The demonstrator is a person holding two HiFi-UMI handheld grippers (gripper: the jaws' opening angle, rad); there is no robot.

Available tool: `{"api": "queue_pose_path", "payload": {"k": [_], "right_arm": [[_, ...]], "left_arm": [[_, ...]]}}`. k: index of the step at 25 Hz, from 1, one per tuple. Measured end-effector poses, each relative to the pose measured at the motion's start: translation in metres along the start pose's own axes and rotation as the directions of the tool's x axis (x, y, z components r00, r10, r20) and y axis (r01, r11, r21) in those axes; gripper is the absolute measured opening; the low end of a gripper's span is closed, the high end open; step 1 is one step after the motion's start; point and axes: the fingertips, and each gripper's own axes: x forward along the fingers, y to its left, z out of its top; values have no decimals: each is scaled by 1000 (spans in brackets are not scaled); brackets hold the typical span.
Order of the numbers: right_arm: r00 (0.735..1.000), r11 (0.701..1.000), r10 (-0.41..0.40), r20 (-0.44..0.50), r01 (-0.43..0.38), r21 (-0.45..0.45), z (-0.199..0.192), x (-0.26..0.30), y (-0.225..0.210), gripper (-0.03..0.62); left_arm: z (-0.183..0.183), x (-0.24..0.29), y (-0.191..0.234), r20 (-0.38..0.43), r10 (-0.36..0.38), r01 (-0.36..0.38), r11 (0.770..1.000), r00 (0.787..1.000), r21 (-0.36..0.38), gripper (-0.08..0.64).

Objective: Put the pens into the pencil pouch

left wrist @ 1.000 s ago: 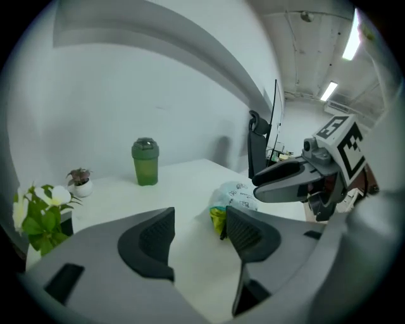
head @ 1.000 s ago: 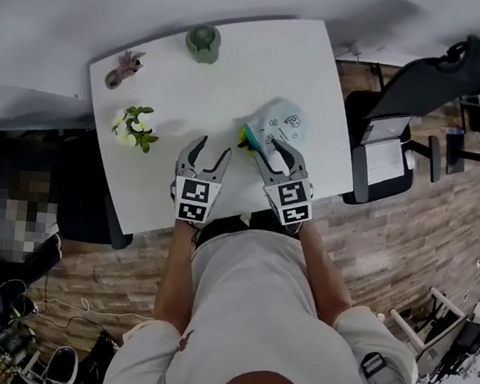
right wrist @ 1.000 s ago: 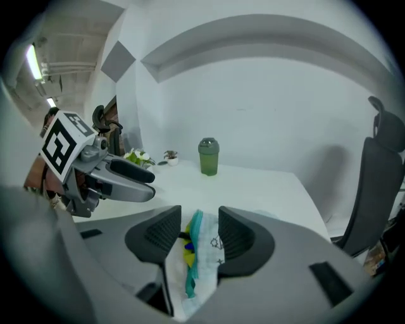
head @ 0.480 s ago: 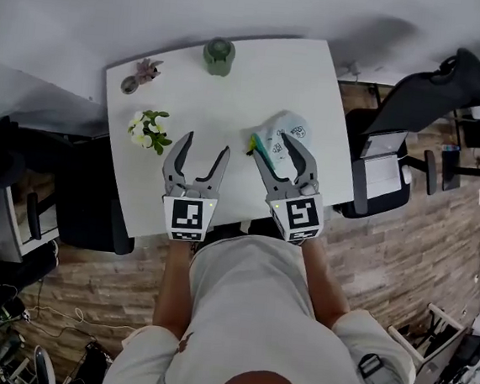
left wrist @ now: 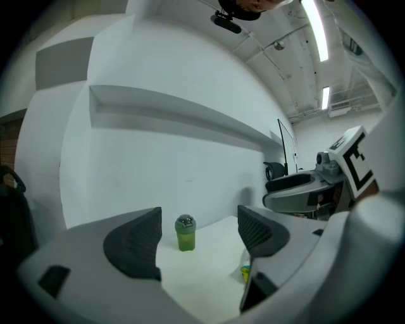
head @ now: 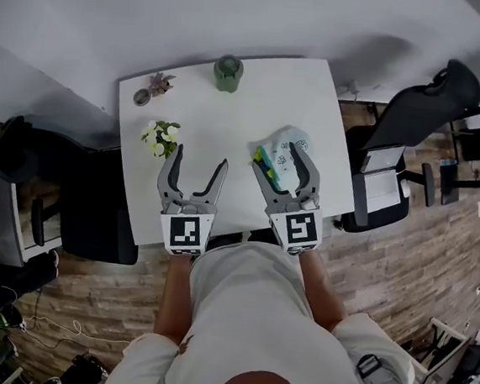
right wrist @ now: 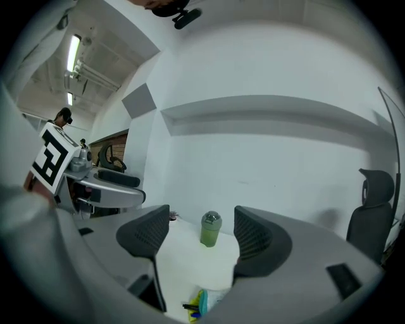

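Both your tongs are empty, and their jaws have just been opening. The left gripper (head: 199, 156) holds its two curved grey jaws spread wide above bare tabletop. In the left gripper view (left wrist: 198, 234) its dark ribbed pads stand well apart with nothing between them. The right gripper (head: 275, 158) is spread just as wide, and the right gripper view (right wrist: 201, 231) shows its textured pads clear of everything.

The pencil pouch (head: 286, 137) lies on the near right part of the table (head: 249, 95), below your right jaws. It is soft, pale and rumpled, with small printed figures. Pens (head: 264, 157) poke from its left end as slim green, yellow and blue tips, also seen low in the right gripper view (right wrist: 197, 305).

The table is smooth and white with rounded corners. At its far edge stands a squat green bottle (head: 227, 73) with a dark domed cap. A small sprig of white flowers (head: 161, 135) sits on the left.
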Motion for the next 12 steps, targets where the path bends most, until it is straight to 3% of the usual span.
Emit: {"api": "queue_pose_path", "payload": {"k": [12], "right_arm": [[999,1000,-20,39,21,-8,28,-3,6,307]], "left_arm": [[24,-8,10,43,-7,6,999,999,35,360]]}}
